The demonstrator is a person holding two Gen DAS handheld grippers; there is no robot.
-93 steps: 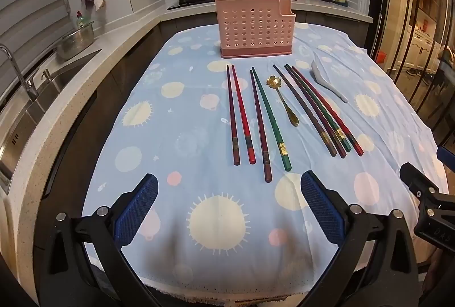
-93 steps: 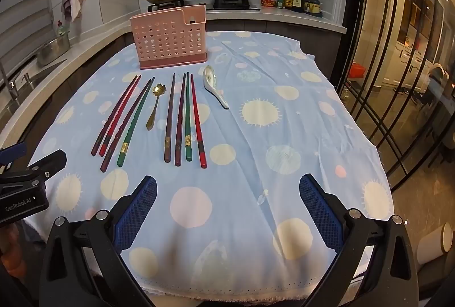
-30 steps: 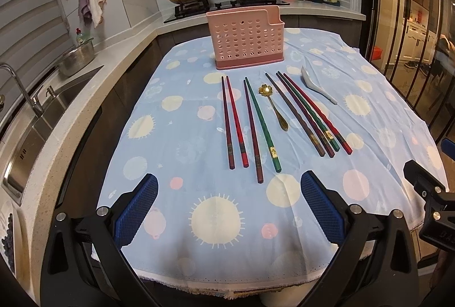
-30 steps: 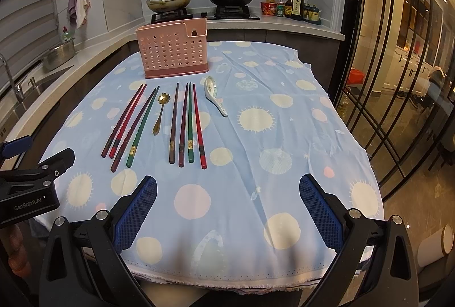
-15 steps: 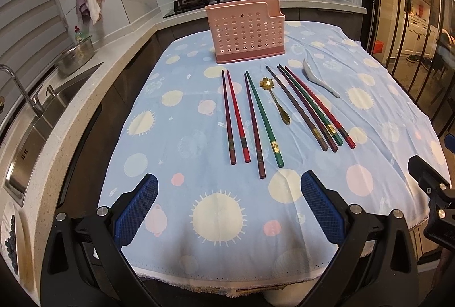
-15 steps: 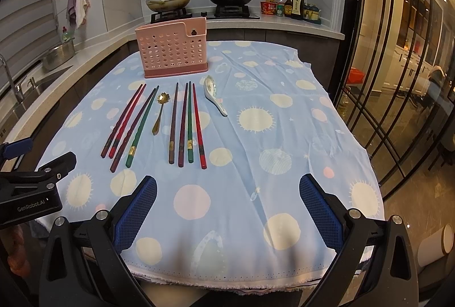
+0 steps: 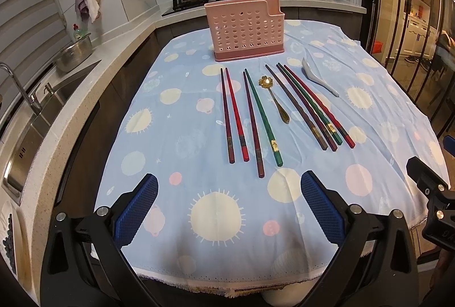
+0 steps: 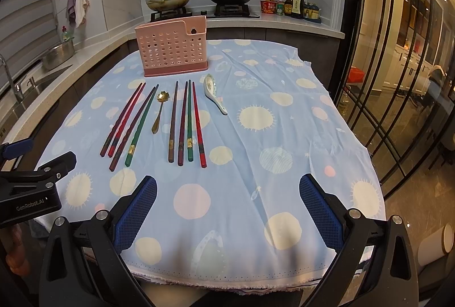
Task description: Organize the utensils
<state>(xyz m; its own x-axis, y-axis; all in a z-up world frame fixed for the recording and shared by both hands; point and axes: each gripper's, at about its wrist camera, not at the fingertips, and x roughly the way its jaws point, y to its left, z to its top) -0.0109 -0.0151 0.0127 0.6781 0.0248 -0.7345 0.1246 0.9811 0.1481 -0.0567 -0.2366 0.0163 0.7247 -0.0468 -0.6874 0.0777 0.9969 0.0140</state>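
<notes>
A pink perforated utensil holder point(image 7: 246, 28) point(image 8: 173, 48) stands at the far side of the table. In front of it lie several red, maroon and green chopsticks point(image 7: 261, 116) point(image 8: 184, 122) in two groups, with a gold spoon point(image 7: 274, 99) point(image 8: 159, 110) between them. A white ceramic spoon point(image 7: 320, 76) point(image 8: 214, 93) rests to the right. My left gripper point(image 7: 229, 210) hovers open over the near table edge. Likewise my right gripper point(image 8: 227, 210) is open and holds nothing, further right along that edge.
A blue spotted cloth point(image 7: 216, 207) point(image 8: 284, 136) covers the table. A counter with a sink point(image 7: 25, 130) runs along the left. Pots on a stove point(image 8: 199, 1) and bottles point(image 8: 293, 4) sit behind. Glass doors point(image 8: 398, 79) stand to the right.
Both views have shifted slightly; the left gripper drew back and rose a little from the table. The utensils lie where they were and both grippers stayed open.
</notes>
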